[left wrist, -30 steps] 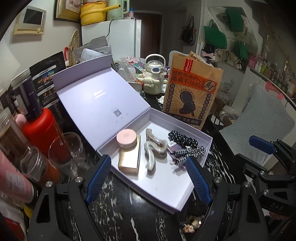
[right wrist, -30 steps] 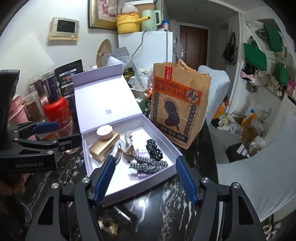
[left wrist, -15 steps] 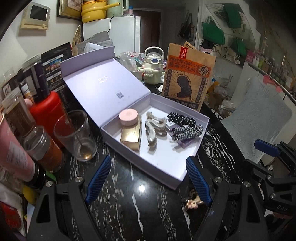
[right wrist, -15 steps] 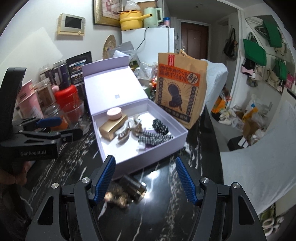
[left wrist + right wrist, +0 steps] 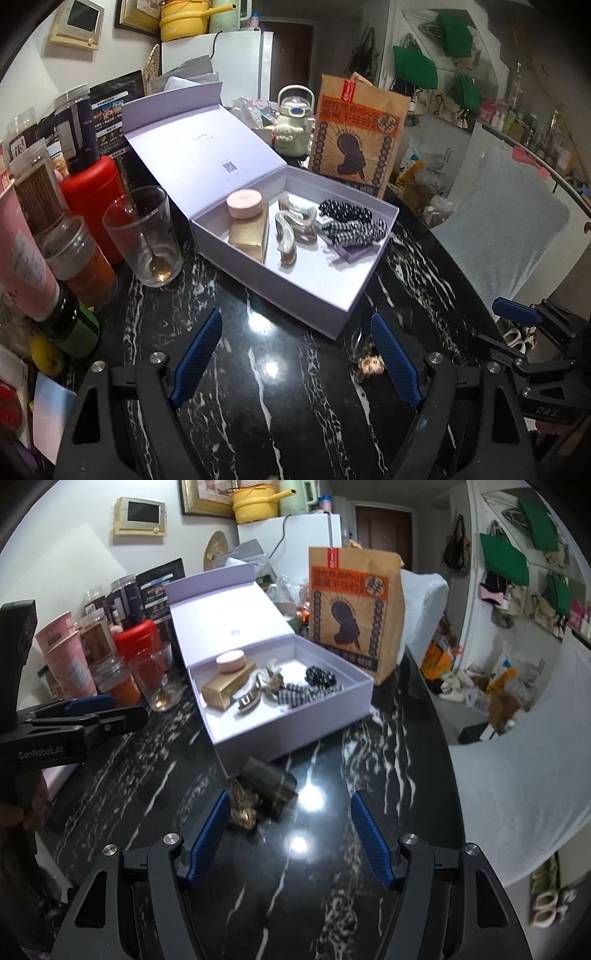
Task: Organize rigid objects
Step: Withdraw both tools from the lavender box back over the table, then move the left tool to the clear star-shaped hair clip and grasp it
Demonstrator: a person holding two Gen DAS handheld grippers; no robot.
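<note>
Left wrist view: left claw [image 5: 295, 354] held with jaws apart, nothing between the blue ribbed pads [image 5: 197, 356], above the black white-veined marble table [image 5: 266, 413]. Lilac rigid cardboard box [image 5: 280, 291] lying open on the table just ahead, lid [image 5: 199, 144] leaned back. Inside the box: round pink compact [image 5: 244, 204] resting on a gold rectangular case [image 5: 249, 236]; two pearly translucent claw-style hair clips [image 5: 291, 230] beside the case; black-and-white dotted and checked hair ties [image 5: 351, 225] toward the far right wall, over a small purple flat item [image 5: 352, 253]. Small gold-brown trinket [image 5: 369, 363] seen on the table outside the box's near corner, just beside the right pad. Clear drinking glass with a spoon [image 5: 146, 236] stood left of the box, red lidded container [image 5: 94, 201] behind it. Brown printed paper bag [image 5: 360, 136] upright behind the box.

Right wrist view: right claw [image 5: 290, 834] likewise spread, empty. Dark squat cylindrical jar [image 5: 271, 786] lying tipped on the table beside the box's [image 5: 295, 731] near corner, touching the gold-brown trinket [image 5: 242, 808], which sat just by the left blue pad [image 5: 208, 836]. Left claw [image 5: 88, 705] visible at the frame's left edge, over the table. Pink paper cups [image 5: 64, 657] stacked among the jars at the table's far left.
</note>
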